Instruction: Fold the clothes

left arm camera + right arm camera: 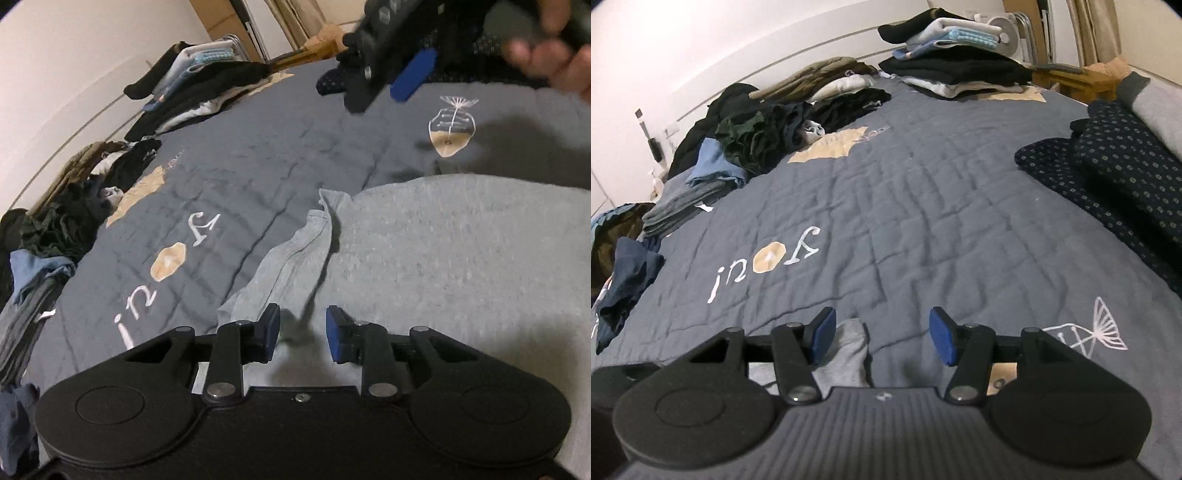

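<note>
Midway | light grey knit garment (443, 258) is spread on near right of blue quilted bedspread (923, 192) | left gripper (303, 328) and right gripper (882, 332) are held apart, empty | folded stack (960, 70) far right, unfolded heap (757, 136) left.

Under your left gripper (303, 328) lies a grey garment (443, 251) of soft, fuzzy, heathered knit, its thinner lining (291, 254) smoother. The gripper bodies are matt black plastic with bright metal pivot pins; your right gripper (882, 338) has a ribbed grey casing and matt blue pads (942, 338). The quilt (923, 192) is matt stitched cloth, puckered along its seams. At its far right corner you see folded cloth (960, 70) beside pale bare wood (1071, 79).
</note>
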The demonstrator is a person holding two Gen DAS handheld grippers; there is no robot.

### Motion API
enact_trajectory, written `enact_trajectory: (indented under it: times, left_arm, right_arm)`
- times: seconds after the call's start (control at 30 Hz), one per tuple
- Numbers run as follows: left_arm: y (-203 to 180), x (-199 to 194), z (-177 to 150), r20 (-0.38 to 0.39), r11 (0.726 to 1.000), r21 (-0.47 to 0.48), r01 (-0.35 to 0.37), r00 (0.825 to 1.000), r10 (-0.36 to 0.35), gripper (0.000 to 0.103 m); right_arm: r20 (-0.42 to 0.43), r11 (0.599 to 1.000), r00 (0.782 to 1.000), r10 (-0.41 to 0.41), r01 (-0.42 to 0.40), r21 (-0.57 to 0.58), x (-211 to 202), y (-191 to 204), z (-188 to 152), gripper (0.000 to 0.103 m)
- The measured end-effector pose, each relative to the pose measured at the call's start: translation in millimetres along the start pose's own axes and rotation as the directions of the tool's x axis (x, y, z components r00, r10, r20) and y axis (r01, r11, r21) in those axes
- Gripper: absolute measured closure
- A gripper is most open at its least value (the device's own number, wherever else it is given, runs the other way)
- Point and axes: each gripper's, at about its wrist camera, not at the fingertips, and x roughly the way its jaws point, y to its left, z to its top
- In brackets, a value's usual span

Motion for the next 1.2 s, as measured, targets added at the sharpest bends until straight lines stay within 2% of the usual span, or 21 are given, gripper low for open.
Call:
enact_trajectory:
  times: [0.07, 0.1, 0.2, 0.33, 0.5, 0.57, 0.6, 0.67, 0.7, 0.73, 0.77, 0.83, 0.9, 0.93, 1.0, 1.03, 1.13, 1.2]
  left_arm:
    - [-4.0, 7.5, 0.5, 0.001, 0.997, 0.054, -0.054, 0.999, 0.054, 0.074]
    - [-0.7, 10.0, 2.1, -0.003, 0.998, 0.042, -0.048, 0.999, 0.048, 0.074]
    - [12.0, 15.1, 7.8, -0.007, 0.999, -0.013, -0.035, 0.999, 0.035, 0.098]
    - [39.3, 19.0, 21.4, 0.015, 0.99, -0.125, -0.072, 0.997, 0.074, 0.101]
    - [50.6, 36.7, 29.5, -0.058, 0.978, -0.149, -0.143, 0.989, 0.136, 0.099]
    - [63.8, 19.7, 24.8, -0.052, 0.959, -0.233, -0.162, 0.987, 0.154, 0.097]
    - [72.1, 8.2, 21.6, -0.046, 0.945, -0.284, -0.164, 0.986, 0.157, 0.092]
    - [91.6, -23.7, 9.9, -0.027, 0.906, -0.385, -0.174, 0.984, 0.178, 0.073]
    - [100.5, -44.7, -0.4, -0.019, 0.883, -0.43, -0.189, 0.98, 0.2, 0.058]
    - [109.4, -65.9, -10.8, -0.013, 0.857, -0.474, -0.202, 0.975, 0.223, 0.055]
    - [118.2, -87.0, -21.2, -0.008, 0.828, -0.517, -0.215, 0.969, 0.246, 0.055]
    - [127.2, -122.2, -48.1, -0.052, 0.761, -0.588, -0.274, 0.952, 0.303, 0.055]
    - [136.0, -157.2, -75.0, -0.102, 0.683, -0.651, -0.332, 0.93, 0.354, 0.055]
    - [140.6, -168.4, -90.7, -0.122, 0.633, -0.694, -0.343, 0.923, 0.366, 0.055]
    - [148.9, -182.7, -120.9, -0.165, 0.554, -0.76, -0.341, 0.925, 0.342, 0.055]
    - [152.4, -185.9, -133.7, -0.177, 0.528, -0.779, -0.338, 0.926, 0.332, 0.055]
    - [157.3, -185.8, -168.2, -0.208, 0.491, -0.8, -0.345, 0.927, 0.313, 0.055]
    - [166.7, -179.6, -179.9, -0.237, 0.492, -0.794, -0.358, 0.927, 0.291, 0.055]
  right_arm:
    - [0.013, 1.0, 1.0, 0.01, -0.01, -0.004, -2.0, -1.7, 0.9, 0.047]
    - [0.013, 1.0, 1.0, 0.014, -0.014, -0.006, -2.0, -2.2, 1.1, 0.046]
    - [0.004, 1.0, 1.0, 0.022, -0.022, 0.002, 0.5, -6.6, 1.2, 0.046]
    - [-0.004, 1.0, 1.0, 0.024, -0.024, -0.001, 5.1, -8.5, 0.3, 0.046]
    - [-0.025, 0.996, 0.999, 0.042, -0.043, -0.078, 26.1, -3.8, -10.0, 0.045]
    - [-0.055, 0.994, 0.998, 0.039, -0.044, -0.102, 36.9, -4.2, -14.3, 0.045]
    - [-0.071, 0.993, 0.996, 0.045, -0.052, -0.102, 41.6, -4.5, -15.5, 0.045]
    - [-0.1, 0.992, 0.993, 0.066, -0.076, -0.097, 51.2, -4.9, -16.9, 0.045]
    - [-0.115, 0.992, 0.99, 0.076, -0.087, -0.094, 56.1, -5.1, -17.6, 0.045]
    - [-0.121, 0.991, 0.99, 0.077, -0.089, -0.1, 59.5, -3.7, -17.7, 0.045]
    - [-0.124, 0.99, 0.99, 0.074, -0.088, -0.108, 62.5, -1.7, -17.7, 0.044]
    - [-0.13, 0.988, 0.989, 0.068, -0.085, -0.126, 68.4, 2.2, -17.6, 0.044]
    - [-0.135, 0.986, 0.989, 0.062, -0.082, -0.143, 74.3, 6.1, -17.5, 0.043]
    - [-0.136, 0.987, 0.989, 0.057, -0.077, -0.143, 75.9, 6.7, -16.9, 0.043]
    - [-0.141, 0.986, 0.989, 0.05, -0.072, -0.152, 76.9, 9.8, -15.5, 0.042]
    - [-0.141, 0.984, 0.989, 0.046, -0.069, -0.164, 77.4, 11.5, -15.3, 0.042]
    - [-0.146, 0.98, 0.989, 0.03, -0.058, -0.192, 80.0, 14.2, -17.8, 0.041]
    - [-0.151, 0.977, 0.988, 0.019, -0.05, -0.209, 81.8, 15.8, -19.7, 0.04]
